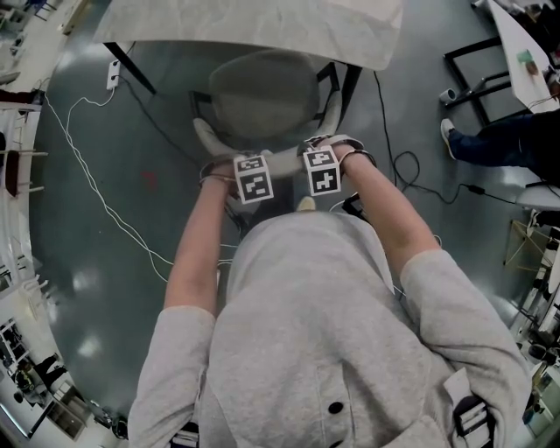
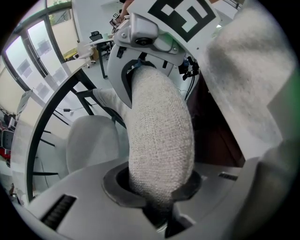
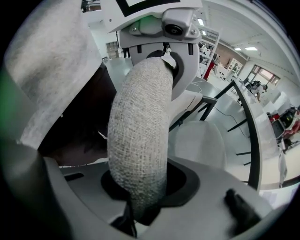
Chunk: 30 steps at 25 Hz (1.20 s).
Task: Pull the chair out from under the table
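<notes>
A grey fabric chair [image 1: 262, 94] stands partly under a table covered with white cloth [image 1: 254, 24]. Its padded backrest top [image 1: 284, 159] faces me, and both grippers point steeply down onto it, side by side. My left gripper [image 1: 254, 178] is shut on the backrest rail [image 2: 161, 136], which fills the space between its jaws. My right gripper [image 1: 321, 171] is shut on the same rail [image 3: 138, 140]. Each gripper view shows the other gripper further along the rail, the right gripper [image 2: 154, 35] and the left gripper [image 3: 161, 28]. The seat [image 2: 91, 140] [image 3: 199, 140] lies below.
White cables [image 1: 96, 192] and a power strip [image 1: 112, 74] lie on the grey floor at left. A black cable [image 1: 411, 171] runs at right. A seated person's leg and shoe [image 1: 477, 140] are at far right, by a black table frame [image 1: 472, 66]. The table's black leg [image 1: 133, 66] stands left of the chair.
</notes>
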Motion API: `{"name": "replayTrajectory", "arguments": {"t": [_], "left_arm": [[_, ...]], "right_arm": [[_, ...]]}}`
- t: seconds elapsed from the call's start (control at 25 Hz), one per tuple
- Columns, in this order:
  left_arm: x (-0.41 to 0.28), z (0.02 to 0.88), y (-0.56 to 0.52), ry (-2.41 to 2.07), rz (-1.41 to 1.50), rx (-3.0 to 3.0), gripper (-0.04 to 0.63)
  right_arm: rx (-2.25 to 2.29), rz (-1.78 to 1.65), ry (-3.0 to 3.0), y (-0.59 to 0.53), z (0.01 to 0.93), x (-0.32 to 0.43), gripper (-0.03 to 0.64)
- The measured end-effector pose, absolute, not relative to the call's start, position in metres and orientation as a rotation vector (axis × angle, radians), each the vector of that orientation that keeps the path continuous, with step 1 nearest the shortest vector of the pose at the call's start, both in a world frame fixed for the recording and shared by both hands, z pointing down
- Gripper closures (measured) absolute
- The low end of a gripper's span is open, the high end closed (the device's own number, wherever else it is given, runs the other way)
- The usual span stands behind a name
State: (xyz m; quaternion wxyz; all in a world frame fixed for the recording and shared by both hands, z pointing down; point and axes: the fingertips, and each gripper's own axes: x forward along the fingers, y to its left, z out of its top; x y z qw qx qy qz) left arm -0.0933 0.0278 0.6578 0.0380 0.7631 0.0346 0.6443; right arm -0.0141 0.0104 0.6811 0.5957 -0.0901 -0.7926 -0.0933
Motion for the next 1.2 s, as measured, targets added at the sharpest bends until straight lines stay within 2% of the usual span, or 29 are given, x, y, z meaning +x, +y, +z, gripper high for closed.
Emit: {"name": "replayTrajectory", "arguments": {"t": [1.2], "left_arm": [[-0.072, 0.653, 0.11, 0.069, 1.947, 2.309, 0.486]], "right_arm": [[-0.272, -0.228, -1.824, 0.09, 0.676, 0.007, 0.511]]}}
